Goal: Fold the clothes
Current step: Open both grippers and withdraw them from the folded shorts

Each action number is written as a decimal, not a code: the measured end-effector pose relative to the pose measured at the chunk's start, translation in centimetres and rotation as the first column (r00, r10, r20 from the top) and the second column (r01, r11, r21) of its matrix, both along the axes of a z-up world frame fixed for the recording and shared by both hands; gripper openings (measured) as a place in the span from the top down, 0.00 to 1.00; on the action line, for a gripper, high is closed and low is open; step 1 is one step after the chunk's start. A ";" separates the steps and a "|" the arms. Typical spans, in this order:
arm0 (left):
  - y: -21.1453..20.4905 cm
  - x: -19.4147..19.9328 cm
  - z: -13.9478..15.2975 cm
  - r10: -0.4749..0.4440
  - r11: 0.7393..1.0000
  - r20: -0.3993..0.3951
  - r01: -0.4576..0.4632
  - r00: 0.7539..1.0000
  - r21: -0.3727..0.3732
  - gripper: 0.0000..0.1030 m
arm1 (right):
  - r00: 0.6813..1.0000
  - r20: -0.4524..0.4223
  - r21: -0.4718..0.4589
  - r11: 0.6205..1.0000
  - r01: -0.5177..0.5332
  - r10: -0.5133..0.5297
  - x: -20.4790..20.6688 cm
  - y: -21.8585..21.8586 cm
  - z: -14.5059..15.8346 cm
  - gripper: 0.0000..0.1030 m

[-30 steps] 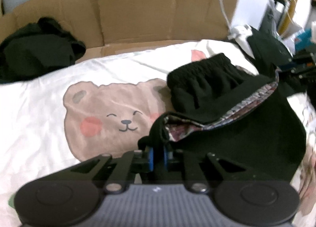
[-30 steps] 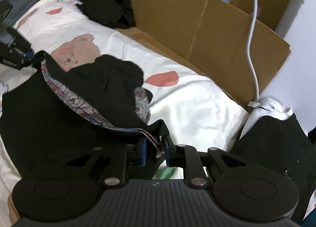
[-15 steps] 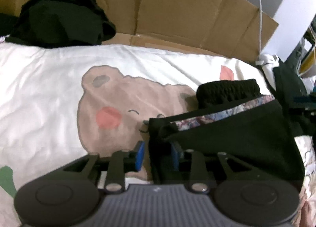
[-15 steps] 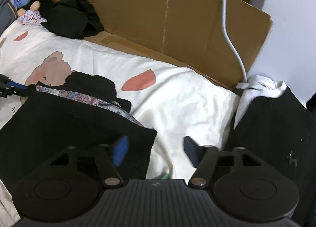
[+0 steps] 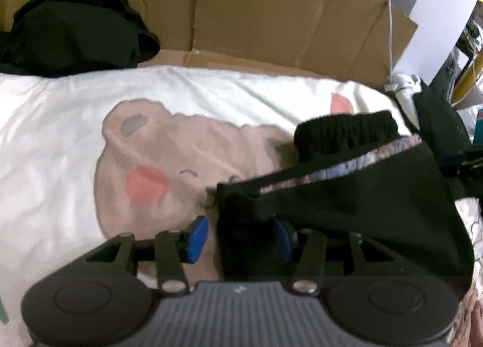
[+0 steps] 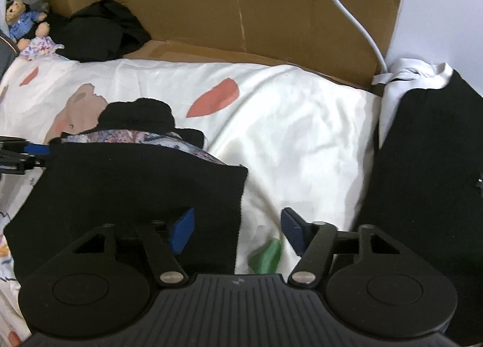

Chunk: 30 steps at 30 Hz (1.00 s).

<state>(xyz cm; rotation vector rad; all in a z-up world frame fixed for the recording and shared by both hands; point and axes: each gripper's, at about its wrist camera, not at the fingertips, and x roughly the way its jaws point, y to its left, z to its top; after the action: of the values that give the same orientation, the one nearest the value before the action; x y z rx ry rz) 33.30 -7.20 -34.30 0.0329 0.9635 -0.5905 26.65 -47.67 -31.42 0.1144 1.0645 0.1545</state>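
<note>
Both tongs, left (image 5: pixel 238 237) and right (image 6: pixel 237 227), released the black shorts (image 6: pixel 135 184), jaws now apart

left view is looking pretty smeary. the shorts (image 5: pixel 356 205) are covering most of the left gripper's right pad (image 5: pixel 282 240), and the black pile (image 6: pixel 422 190) is running off the right edge.

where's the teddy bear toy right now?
Right wrist view only: the teddy bear sits at the far upper left, against the cardboard wall, just left of the crumpled black clothes pile at the bedsheet's far edge.
</note>
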 end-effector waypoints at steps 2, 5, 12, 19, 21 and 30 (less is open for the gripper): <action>-0.2 0.4 0.1 -0.003 1.000 0.011 0.003 1.000 -0.004 0.67 | 1.000 -0.012 0.039 0.999 0.012 -0.012 0.5 -0.3 -0.2 0.76; -0.3 1.0 0.3 -0.002 1.000 0.019 0.002 1.000 -0.011 0.87 | 1.000 0.003 0.051 0.999 -0.002 0.002 1.0 -0.4 -0.2 0.97; 0.1 1.4 0.4 0.044 0.999 0.005 -0.044 0.999 0.004 0.83 | 0.998 0.023 0.031 0.998 0.061 -0.062 1.8 -1.2 0.0 0.99; 1.5 1.2 0.6 0.073 0.997 -0.028 -0.074 0.997 -0.027 0.62 | 0.996 0.005 0.083 0.993 0.088 -0.088 1.8 -1.1 -0.6 0.40; 1.6 1.1 0.5 0.058 0.997 -0.046 -0.060 0.997 -0.051 0.58 | 0.997 0.016 0.082 0.993 0.080 -0.081 1.7 -1.1 -0.7 0.40; 2.3 0.3 0.2 0.031 0.995 -0.063 -0.036 0.998 -0.096 0.49 | 0.991 0.010 0.229 0.965 0.127 -0.133 1.4 -2.7 -1.2 0.40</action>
<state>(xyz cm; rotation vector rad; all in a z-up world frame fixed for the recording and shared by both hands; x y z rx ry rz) 33.56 -4.90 -34.11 -0.0884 0.9917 -0.6096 28.02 -50.38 -32.60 0.3884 1.0081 0.1592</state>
